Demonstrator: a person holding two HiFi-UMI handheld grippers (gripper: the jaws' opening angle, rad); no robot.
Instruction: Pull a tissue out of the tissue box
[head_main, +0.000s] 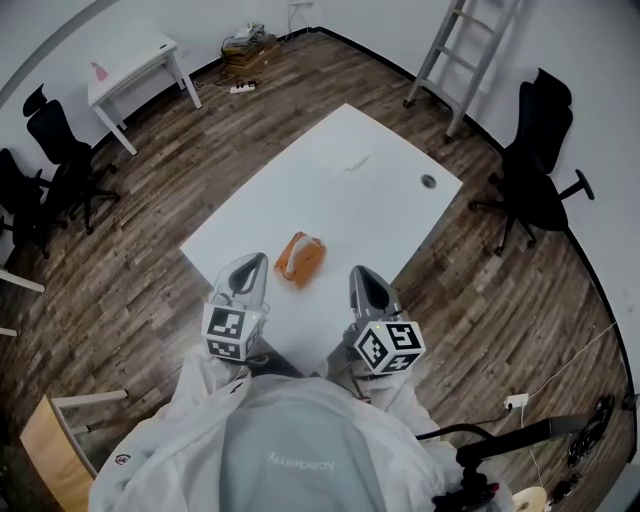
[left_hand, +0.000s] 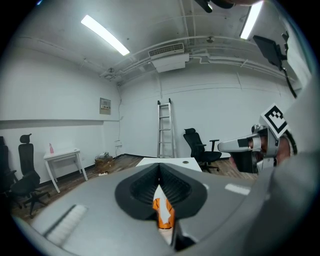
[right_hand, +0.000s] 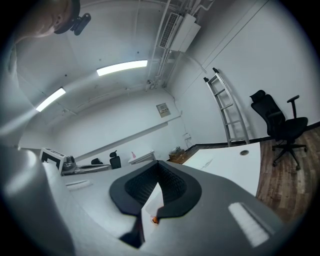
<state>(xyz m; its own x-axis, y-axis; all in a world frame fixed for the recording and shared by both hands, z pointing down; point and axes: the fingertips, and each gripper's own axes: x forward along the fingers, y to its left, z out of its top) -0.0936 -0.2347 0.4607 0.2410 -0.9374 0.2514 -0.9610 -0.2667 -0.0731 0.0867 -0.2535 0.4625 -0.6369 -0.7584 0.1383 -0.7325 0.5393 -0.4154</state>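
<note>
Risk: tissue box (head_main: 299, 258) light, unanchored on tabletop (head_main: 330, 170); one-sided tug likely drags or tips box instead of freeing sheet. Shallow pinch may tear tissue; deep pinch may catch several sheets. Left gripper (head_main: 254, 264) just left of box, right gripper (head_main: 359, 274) just right of it, neither touching. Both sets of fingers (left_hand: 141, 187) pressed together, nothing between; must spread first. Box orange; pale bit at its top opening, probably tissue; rest of contents hidden.
</note>
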